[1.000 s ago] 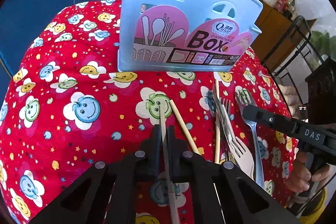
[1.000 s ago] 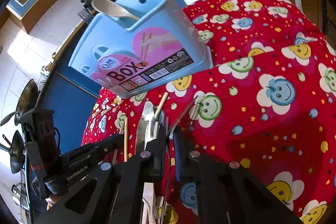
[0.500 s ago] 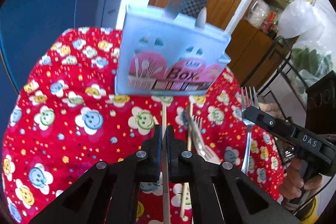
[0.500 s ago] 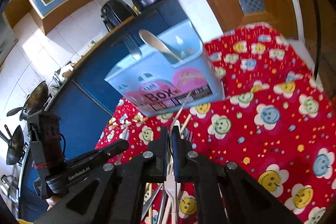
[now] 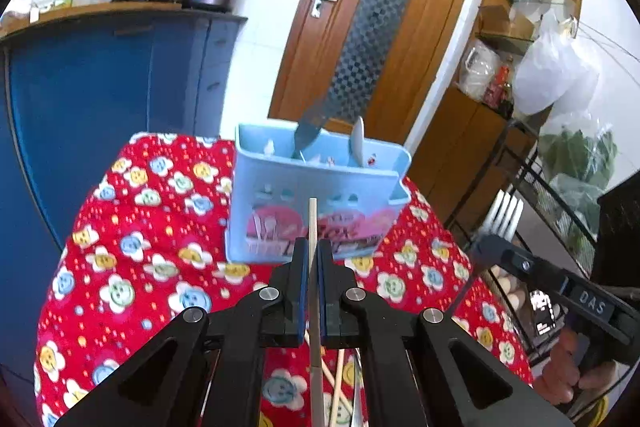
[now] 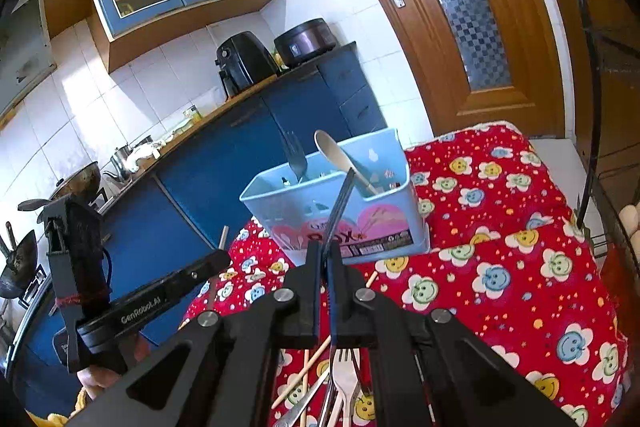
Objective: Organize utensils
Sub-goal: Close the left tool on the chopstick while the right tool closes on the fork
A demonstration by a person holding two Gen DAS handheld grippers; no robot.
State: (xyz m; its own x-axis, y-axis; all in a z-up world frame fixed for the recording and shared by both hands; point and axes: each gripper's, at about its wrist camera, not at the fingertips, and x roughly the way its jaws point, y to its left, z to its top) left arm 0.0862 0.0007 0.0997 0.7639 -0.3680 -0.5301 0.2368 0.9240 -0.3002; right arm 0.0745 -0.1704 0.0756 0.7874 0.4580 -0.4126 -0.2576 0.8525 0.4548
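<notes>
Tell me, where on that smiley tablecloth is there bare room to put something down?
Free: the cloth left of the blue utensil box, and the wide stretch right of it. Crowded: the near edge, where chopsticks and forks lie piled.

Lt-blue utensil box [image 5: 320, 187], red smiley-flower tablecloth [image 5: 152, 247], blue cabinets [image 6: 248, 131]

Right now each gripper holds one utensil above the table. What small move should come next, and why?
Probably carry both forward over the blue box. The left gripper pinches a chopstick, the right gripper a fork, both short of its open top.
</notes>
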